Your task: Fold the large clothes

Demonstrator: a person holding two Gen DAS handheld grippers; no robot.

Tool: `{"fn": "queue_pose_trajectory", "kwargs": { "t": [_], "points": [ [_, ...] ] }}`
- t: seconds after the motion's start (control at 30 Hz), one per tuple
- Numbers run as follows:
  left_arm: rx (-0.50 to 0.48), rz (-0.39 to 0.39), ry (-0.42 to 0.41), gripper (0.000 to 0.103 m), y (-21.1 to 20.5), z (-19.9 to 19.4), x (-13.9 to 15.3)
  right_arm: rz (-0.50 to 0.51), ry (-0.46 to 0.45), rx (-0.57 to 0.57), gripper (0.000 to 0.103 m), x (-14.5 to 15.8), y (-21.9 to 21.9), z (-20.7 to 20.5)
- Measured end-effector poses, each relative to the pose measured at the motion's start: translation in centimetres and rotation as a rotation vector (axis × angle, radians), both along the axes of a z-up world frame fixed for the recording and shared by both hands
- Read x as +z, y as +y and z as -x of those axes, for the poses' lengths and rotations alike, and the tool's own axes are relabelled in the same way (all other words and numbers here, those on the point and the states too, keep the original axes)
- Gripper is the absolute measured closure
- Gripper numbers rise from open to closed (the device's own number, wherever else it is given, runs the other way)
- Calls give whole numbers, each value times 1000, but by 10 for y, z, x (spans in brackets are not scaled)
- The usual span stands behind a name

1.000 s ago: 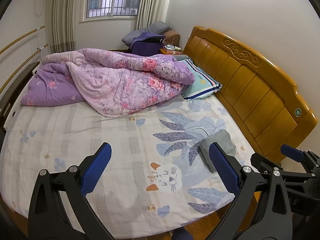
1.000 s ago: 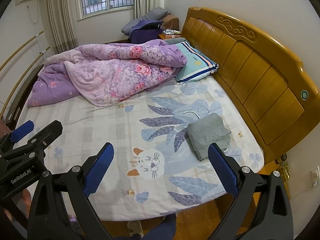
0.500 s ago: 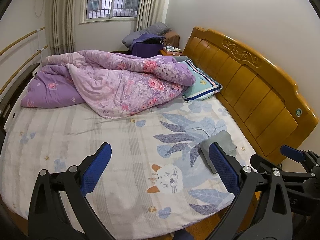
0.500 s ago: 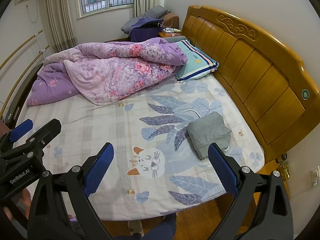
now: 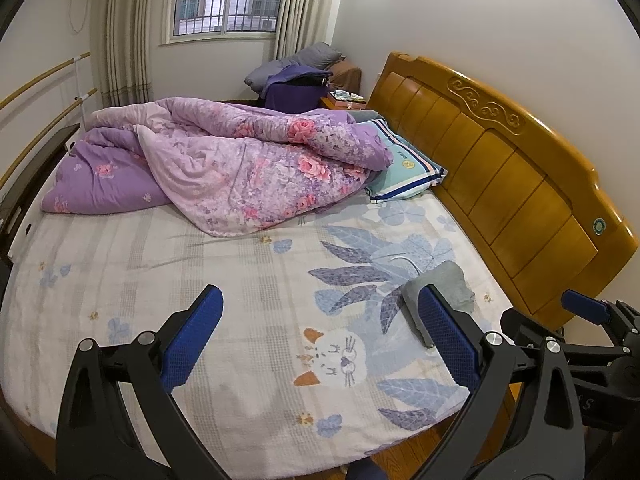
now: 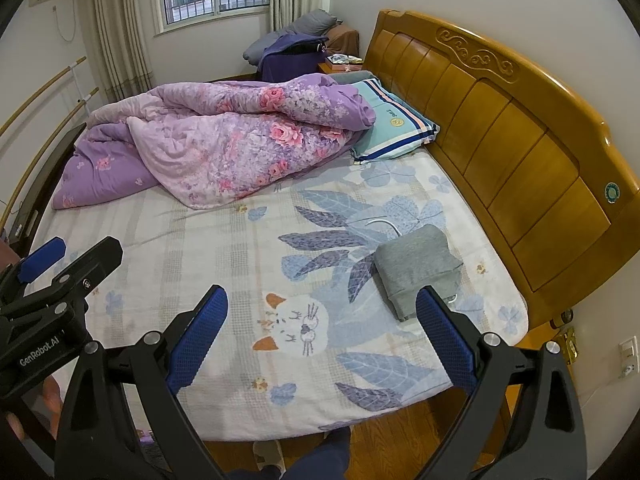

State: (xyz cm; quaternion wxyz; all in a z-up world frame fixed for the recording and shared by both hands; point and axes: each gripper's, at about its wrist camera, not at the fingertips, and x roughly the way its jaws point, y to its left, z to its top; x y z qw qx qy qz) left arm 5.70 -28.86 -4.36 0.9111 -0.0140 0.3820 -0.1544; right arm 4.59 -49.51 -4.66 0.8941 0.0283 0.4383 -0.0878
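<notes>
In the left wrist view, the left gripper [image 5: 320, 338] fills the bottom of the frame with its blue-padded fingers [image 5: 192, 338] spread wide and holding nothing, above the sheet [image 5: 160, 264] of the bed. The folded grey garment [image 5: 448, 286] lies at right centre on the sheet, partly hidden behind the right-hand finger and near the wooden headboard [image 5: 500, 168], which carries a small round green sticker too small to read. A purple floral quilt [image 5: 240, 164] is heaped in the upper middle, its edge lying over a striped pillow [image 5: 408, 172] with a round yellow logo whose writing is not legible. The right gripper [image 5: 588, 308] pokes in at the right edge. In the right wrist view, the right gripper [image 6: 322, 334] sits at the bottom, its fingers [image 6: 198, 334] likewise wide apart and empty. The garment [image 6: 416, 266] rests flat at right centre on the sheet [image 6: 200, 248], just above the right-hand finger and apart from it. The left gripper [image 6: 44, 256] enters at the left edge, its black body printed "GenRobot.AI". The quilt [image 6: 224, 144] lies upper left, the pillow [image 6: 394, 128] beside the headboard [image 6: 520, 120].
</notes>
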Motion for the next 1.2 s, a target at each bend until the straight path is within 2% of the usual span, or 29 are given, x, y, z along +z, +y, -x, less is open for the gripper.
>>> {"fn": "queue_pose_trajectory", "kwargs": {
  "t": [1.2],
  "points": [
    [15, -7, 12, 5, -3, -3, -2, -1, 9, 19, 11, -7, -13, -16]
  ]
}}
